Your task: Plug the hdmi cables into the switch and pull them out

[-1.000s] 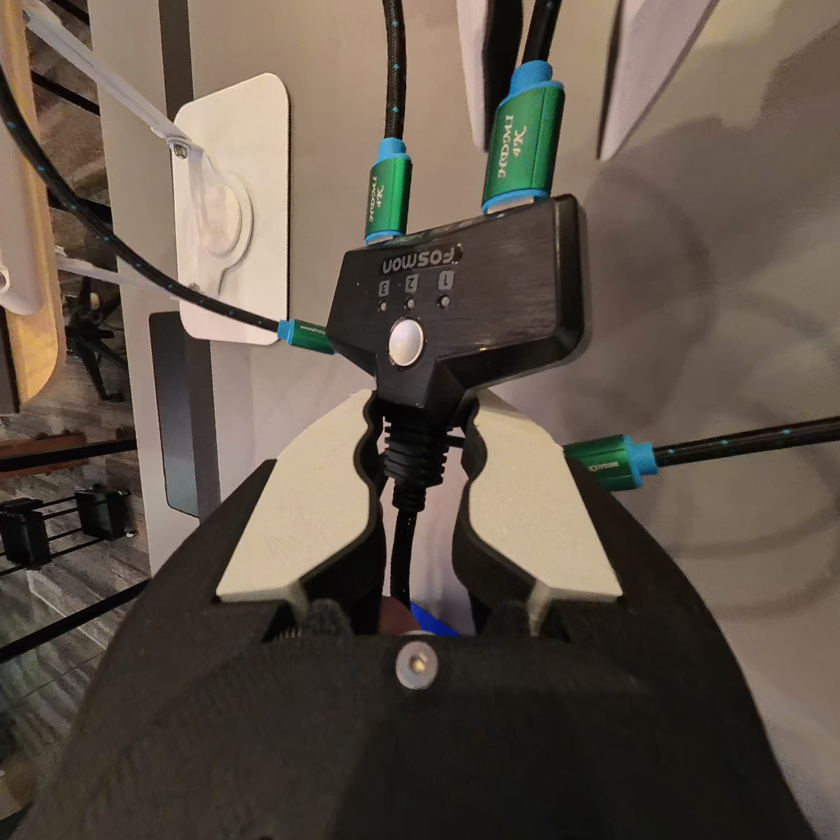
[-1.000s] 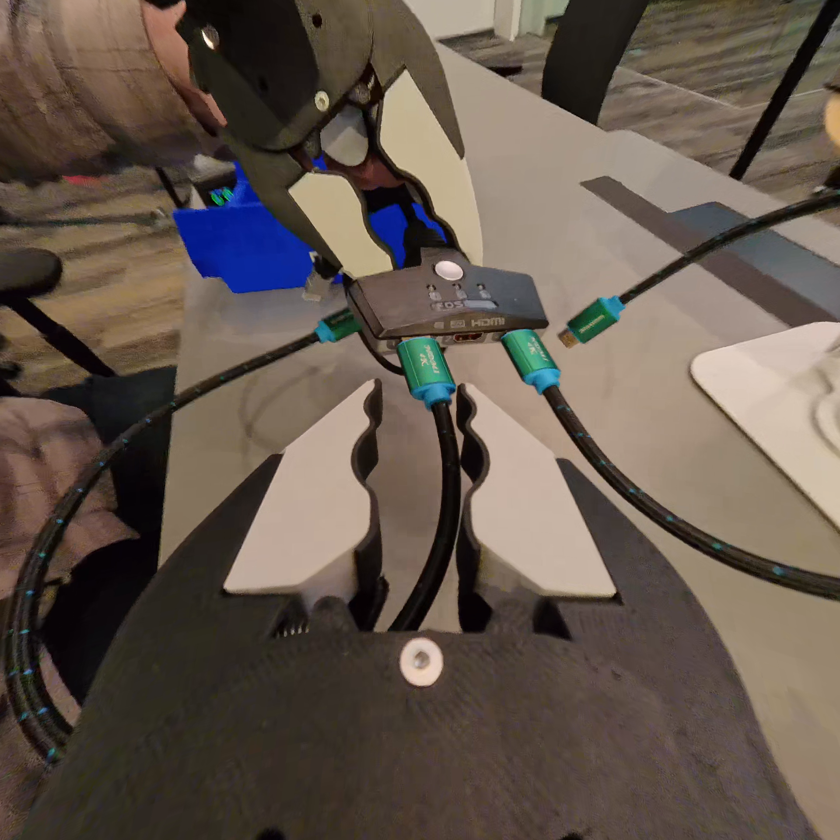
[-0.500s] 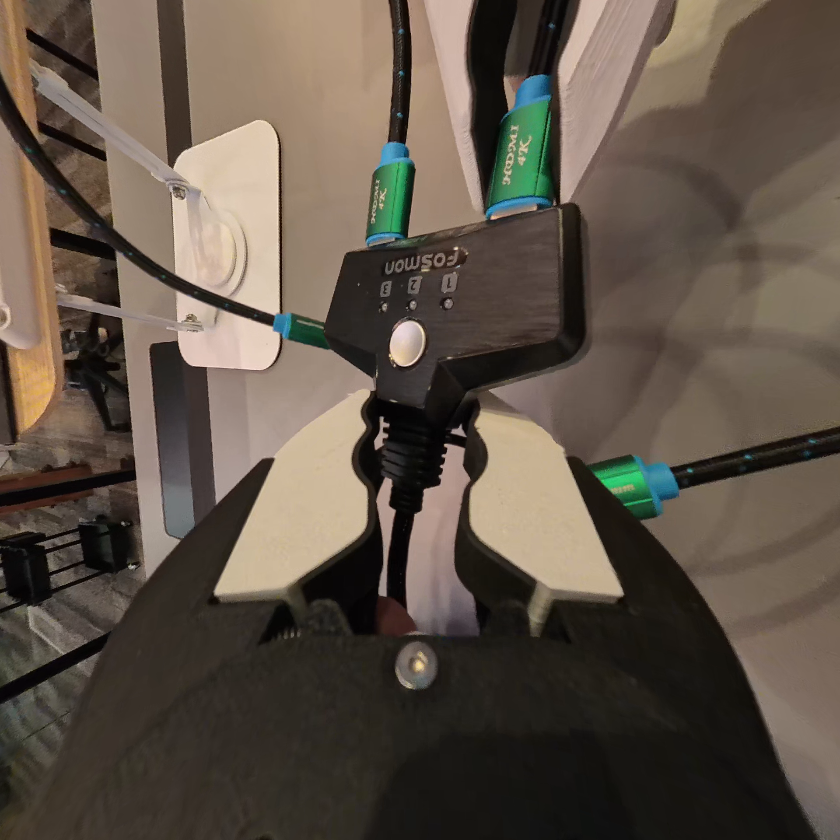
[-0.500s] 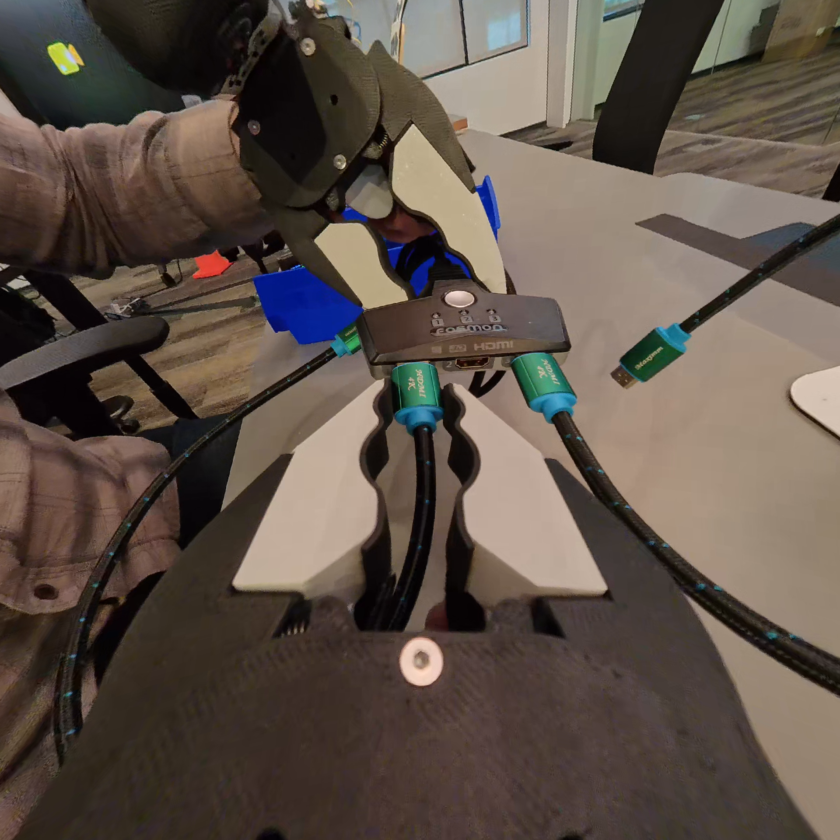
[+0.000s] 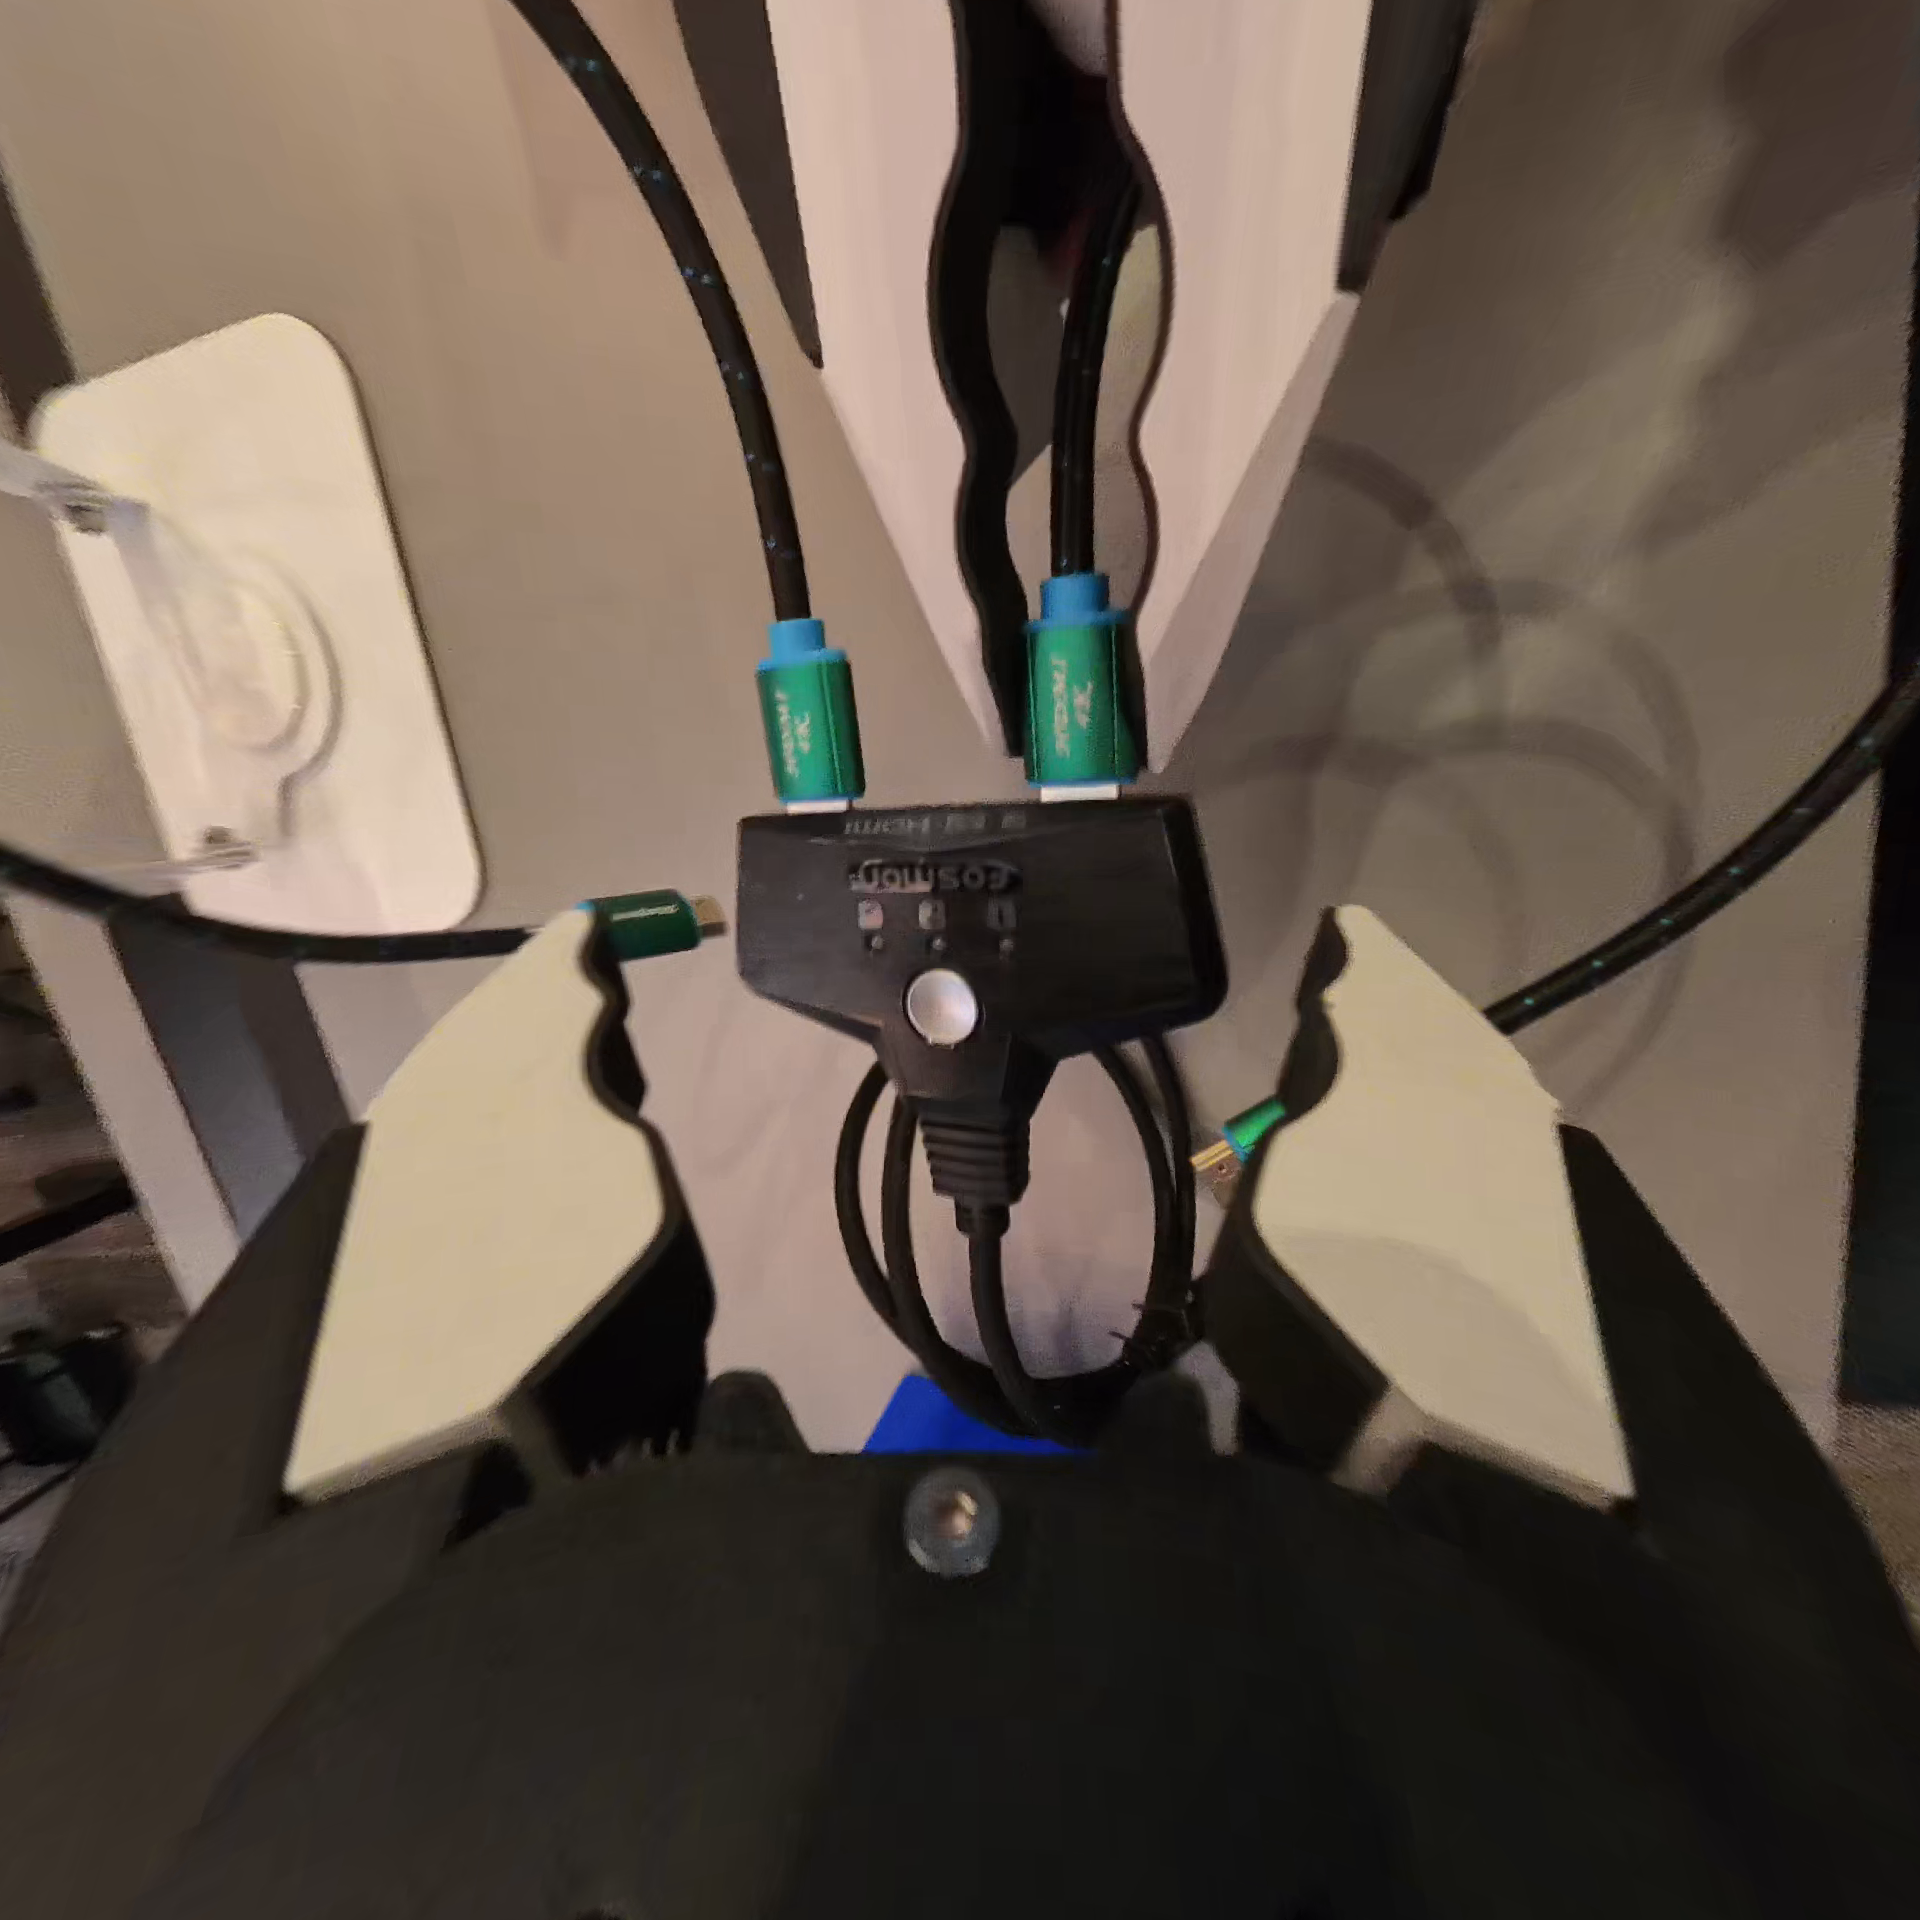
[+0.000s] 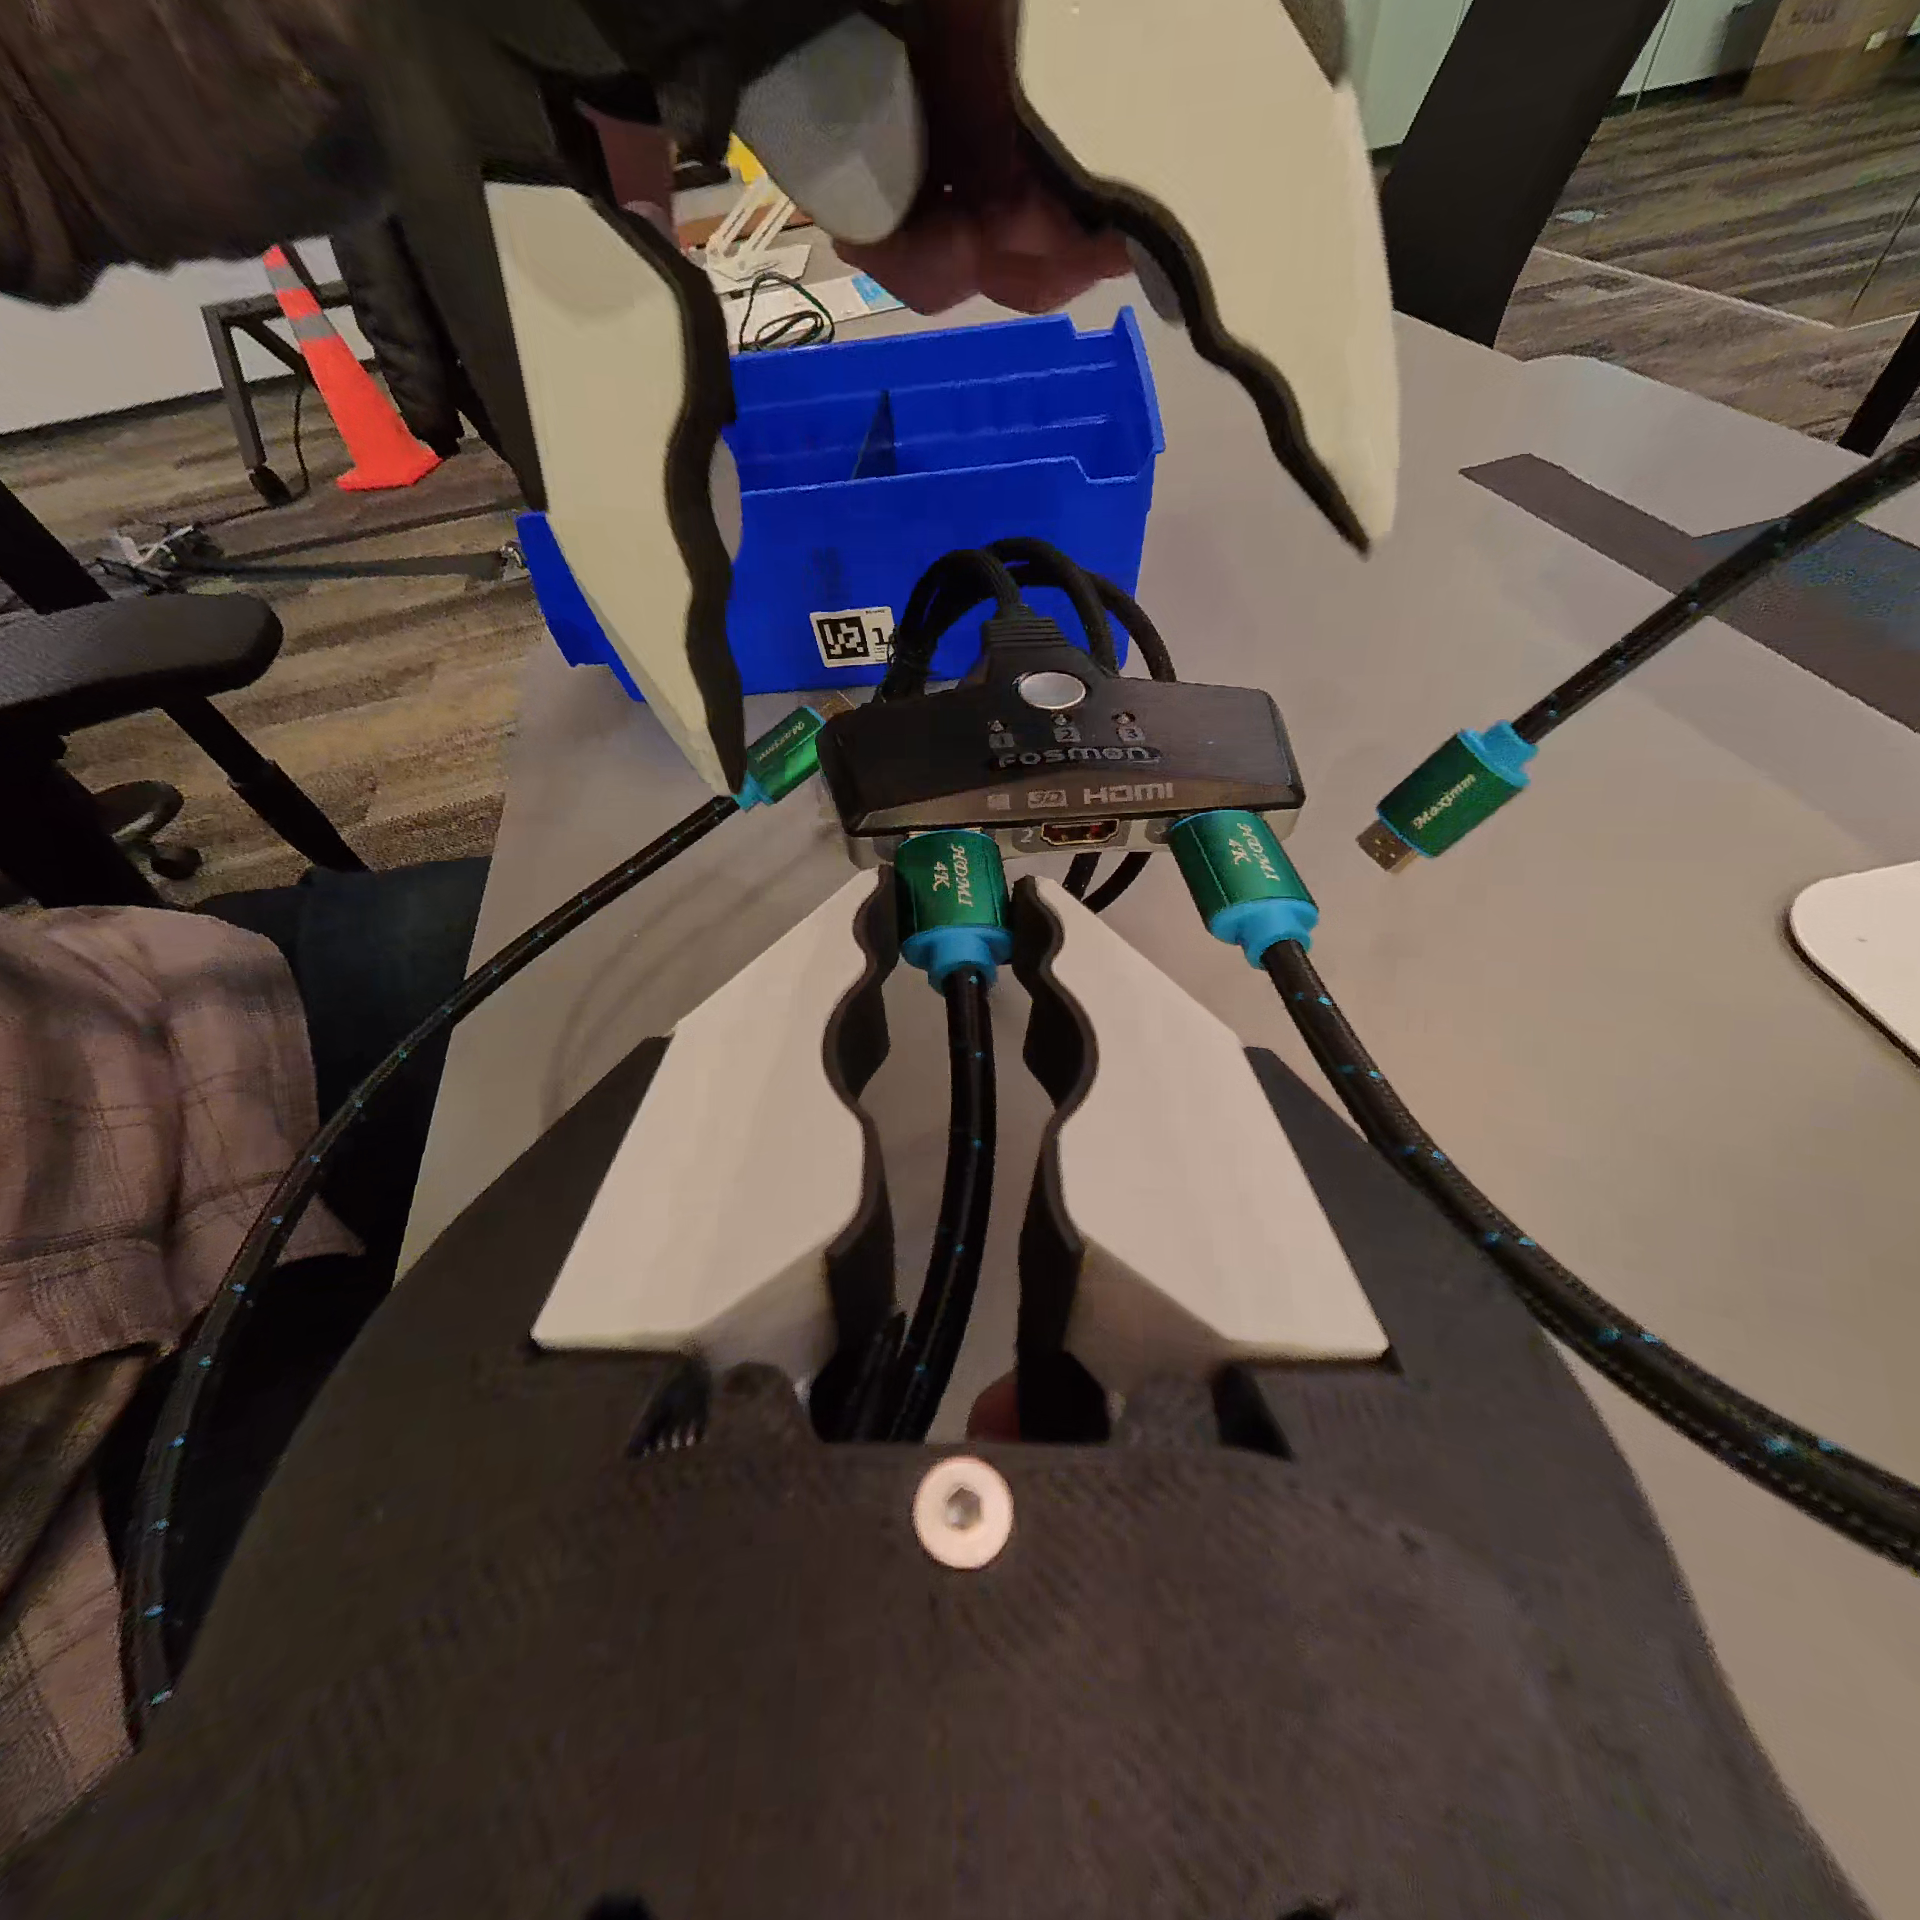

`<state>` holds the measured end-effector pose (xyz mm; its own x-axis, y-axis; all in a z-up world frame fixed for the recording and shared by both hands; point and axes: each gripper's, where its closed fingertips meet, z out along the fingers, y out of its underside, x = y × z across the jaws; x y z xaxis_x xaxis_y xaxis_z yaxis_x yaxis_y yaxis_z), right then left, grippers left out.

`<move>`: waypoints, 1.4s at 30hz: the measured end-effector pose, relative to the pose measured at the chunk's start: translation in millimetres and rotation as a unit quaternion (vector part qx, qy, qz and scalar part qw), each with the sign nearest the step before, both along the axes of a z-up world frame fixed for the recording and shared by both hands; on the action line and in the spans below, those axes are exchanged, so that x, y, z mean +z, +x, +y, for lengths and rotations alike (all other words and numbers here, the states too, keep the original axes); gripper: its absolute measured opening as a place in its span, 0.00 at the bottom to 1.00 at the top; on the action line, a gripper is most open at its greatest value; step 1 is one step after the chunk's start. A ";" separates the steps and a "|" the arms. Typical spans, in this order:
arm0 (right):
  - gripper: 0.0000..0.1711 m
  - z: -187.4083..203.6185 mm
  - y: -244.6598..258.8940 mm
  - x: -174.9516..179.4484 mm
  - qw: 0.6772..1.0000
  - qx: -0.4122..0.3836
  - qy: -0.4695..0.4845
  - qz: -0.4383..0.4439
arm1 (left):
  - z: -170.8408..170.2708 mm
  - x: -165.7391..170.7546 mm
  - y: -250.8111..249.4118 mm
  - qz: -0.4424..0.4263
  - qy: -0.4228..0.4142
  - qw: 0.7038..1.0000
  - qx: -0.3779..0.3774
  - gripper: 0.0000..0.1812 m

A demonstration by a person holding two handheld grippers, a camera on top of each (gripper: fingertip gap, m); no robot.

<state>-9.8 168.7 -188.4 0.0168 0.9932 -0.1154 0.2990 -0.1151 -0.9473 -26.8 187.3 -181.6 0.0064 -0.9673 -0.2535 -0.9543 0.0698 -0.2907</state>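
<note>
Jaws: L gripper (image 5: 961, 1049) wide apart; R gripper (image 6: 951, 894) clamped on HDMI plug (image 6: 948, 883) | blue bin (image 6: 935, 488) behind switch (image 6: 1060, 758)

One black switch (image 6: 1060, 764) lies on the desk (image 6: 1558, 1039). Two green HDMI plugs sit in the switch's front ports: one (image 6: 948, 883) on its left, one (image 6: 1242, 868) on its right. Two more green plugs lie loose beside the switch, one (image 6: 1444, 800) to its right, one (image 6: 781, 753) to its left. One blue bin (image 6: 935, 488) stands behind the switch. Two claws: left (image 6: 1018, 540), right (image 6: 951, 904).
</note>
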 end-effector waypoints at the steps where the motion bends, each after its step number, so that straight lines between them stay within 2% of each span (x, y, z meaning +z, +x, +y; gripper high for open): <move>1: 0.11 -1.1 -0.5 0.0 1.000 0.001 0.003 -0.002 | -1.1 -4.2 -0.9 0.020 -0.019 1.000 0.000 0.62; 4: 0.11 -3.2 -0.6 0.1 1.000 0.001 0.008 -0.006 | 8.6 -6.4 5.8 0.033 -0.017 0.999 -0.007 0.64; 7: 0.11 -3.8 -0.3 1.8 1.000 0.002 0.013 -0.005 | 12.0 -15.8 3.0 0.071 -0.024 0.997 -0.009 0.74; 12: 0.11 -6.6 -1.4 5.5 1.000 0.007 0.021 -0.001 | 0.8 -35.4 1.5 0.105 -0.076 0.991 -0.018 0.80; 14: 0.11 -6.2 -1.5 5.2 1.000 0.006 0.026 -0.002 | -5.7 -41.4 0.6 0.115 -0.100 0.988 -0.024 0.71; 15: 0.11 -5.9 -1.3 4.1 1.000 0.005 0.027 -0.004 | -6.9 -43.1 0.8 0.116 -0.104 0.987 -0.026 0.70; 30: 0.11 -4.5 2.3 7.2 1.000 0.001 0.026 0.007 | -2.6 -37.8 9.1 0.074 -0.088 0.993 -0.026 0.68; 42: 0.11 -7.7 -3.8 4.5 0.999 0.002 0.048 -0.013 | -5.9 -43.4 -9.9 0.177 -0.096 0.979 -0.001 0.69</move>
